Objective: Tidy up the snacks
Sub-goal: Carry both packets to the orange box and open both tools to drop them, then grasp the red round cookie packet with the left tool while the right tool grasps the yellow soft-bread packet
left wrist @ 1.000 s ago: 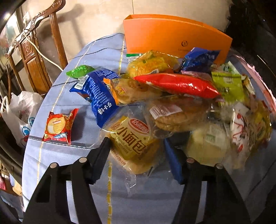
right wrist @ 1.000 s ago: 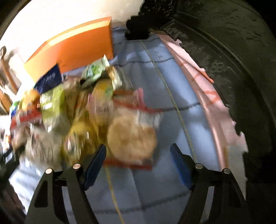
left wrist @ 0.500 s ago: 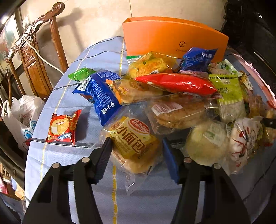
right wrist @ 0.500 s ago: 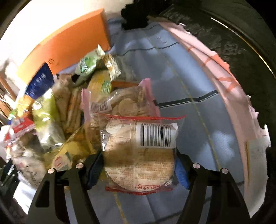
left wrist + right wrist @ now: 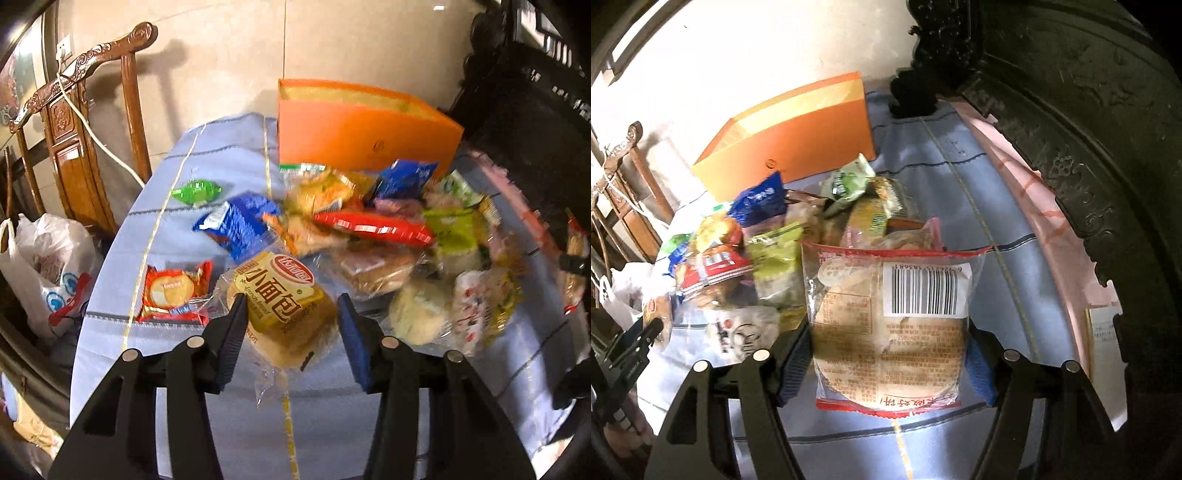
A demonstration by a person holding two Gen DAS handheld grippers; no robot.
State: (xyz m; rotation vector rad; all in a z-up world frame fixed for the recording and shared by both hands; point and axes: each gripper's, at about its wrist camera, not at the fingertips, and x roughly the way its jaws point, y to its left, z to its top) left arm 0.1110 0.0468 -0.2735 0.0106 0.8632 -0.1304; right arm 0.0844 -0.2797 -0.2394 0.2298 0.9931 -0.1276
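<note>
My left gripper [image 5: 290, 301] has a yellow bread packet [image 5: 280, 291] between its jaws. The jaws are closing, both pads press the packet's sides, and it hangs clear of the blue tablecloth [image 5: 221, 162]. In the right wrist view my right gripper [image 5: 886, 334] is shut on a clear red-edged packet [image 5: 923, 288] holding a round flat cake, barcode side facing the camera, lifted off the cloth. Several other snack packets lie heaped in a pile [image 5: 373, 225] mid-table. An open orange box [image 5: 362, 136] stands behind the pile, also seen as the orange box [image 5: 798, 140].
A red cookie packet [image 5: 173, 291], a blue packet [image 5: 236, 225] and a green candy [image 5: 197, 190] lie left of the pile. A carved wooden chair [image 5: 81, 147] and a white plastic bag [image 5: 48, 266] stand off the table's left. Dark carved furniture [image 5: 1071, 129] borders the right.
Both grippers have risen with a packet. The left jaws narrowed onto the bread packet and it lifted off the cloth. The right jaws closed on the round cake packet and raised it.
</note>
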